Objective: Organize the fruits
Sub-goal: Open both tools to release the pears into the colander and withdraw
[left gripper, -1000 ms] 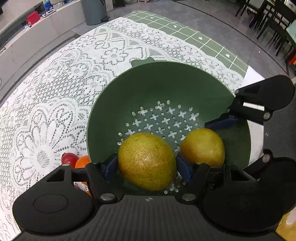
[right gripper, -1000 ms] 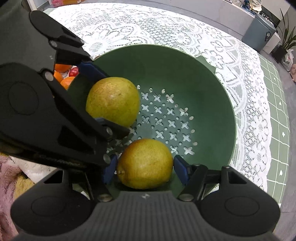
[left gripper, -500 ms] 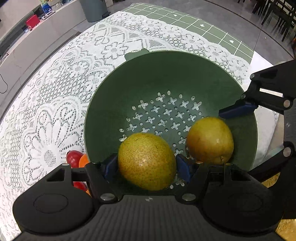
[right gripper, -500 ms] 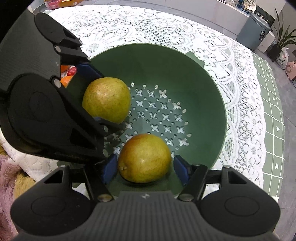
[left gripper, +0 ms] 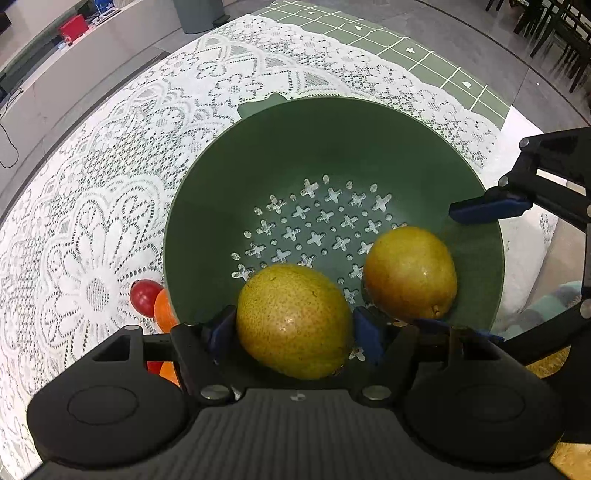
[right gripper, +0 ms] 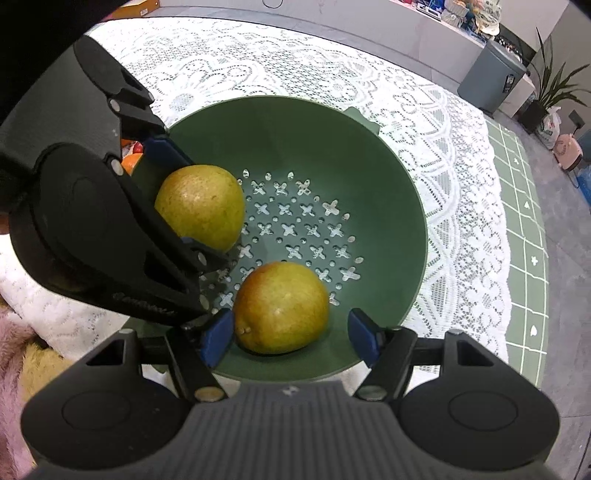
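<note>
Both pears sit in my green bowl (left gripper: pixel 480 258): left gripper (left gripper: pixel 293 332) has just been opening around one pear (left gripper: pixel 293 321), pads barely clear; right gripper (right gripper: pixel 291 336) stands loose around the other pear (right gripper: pixel 280 306) (released); small fruits (left gripper: pixel 151 301) at left-centre remain outside

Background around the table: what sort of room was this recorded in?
Probably a home's open dining and living area: a lace tablecloth covers the table, dark dining chairs stand behind it, and a potted plant and a grey bin sit by a low counter.
</note>
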### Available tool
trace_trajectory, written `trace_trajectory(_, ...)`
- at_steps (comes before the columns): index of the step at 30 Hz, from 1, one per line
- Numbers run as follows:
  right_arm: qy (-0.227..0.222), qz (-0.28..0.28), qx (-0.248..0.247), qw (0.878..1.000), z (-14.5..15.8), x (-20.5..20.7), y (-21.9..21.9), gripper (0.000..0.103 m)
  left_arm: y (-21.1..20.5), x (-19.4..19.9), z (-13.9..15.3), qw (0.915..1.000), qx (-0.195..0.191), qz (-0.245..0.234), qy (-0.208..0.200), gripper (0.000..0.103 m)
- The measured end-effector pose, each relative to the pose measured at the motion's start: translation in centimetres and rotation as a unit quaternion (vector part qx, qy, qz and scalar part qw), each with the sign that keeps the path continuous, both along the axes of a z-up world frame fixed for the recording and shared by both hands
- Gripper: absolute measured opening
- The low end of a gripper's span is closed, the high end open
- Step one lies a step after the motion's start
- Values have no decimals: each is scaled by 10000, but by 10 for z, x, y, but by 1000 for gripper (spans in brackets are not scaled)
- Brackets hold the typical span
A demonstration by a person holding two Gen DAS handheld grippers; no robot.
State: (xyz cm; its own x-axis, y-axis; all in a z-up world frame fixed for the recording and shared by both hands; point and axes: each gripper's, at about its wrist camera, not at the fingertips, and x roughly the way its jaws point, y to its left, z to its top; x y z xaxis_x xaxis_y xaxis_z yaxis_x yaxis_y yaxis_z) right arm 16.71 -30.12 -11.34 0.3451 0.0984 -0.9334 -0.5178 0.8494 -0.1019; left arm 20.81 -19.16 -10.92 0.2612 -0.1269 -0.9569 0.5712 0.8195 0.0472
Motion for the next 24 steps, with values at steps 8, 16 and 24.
trace_trajectory(8,-66,65,173,9998,13,-4,-3,81,6,0,12,9991,-313,290,-76,89)
trace_trajectory(16,-110,-74,363,9993,21,-6,-6,81,18,-7,27,9964,-519,553,-380,89)
trace_trajectory(24,-458,-479,663,9956,36,-13,-13,86,36,-23,58,9873,-1025,874,-844,89)
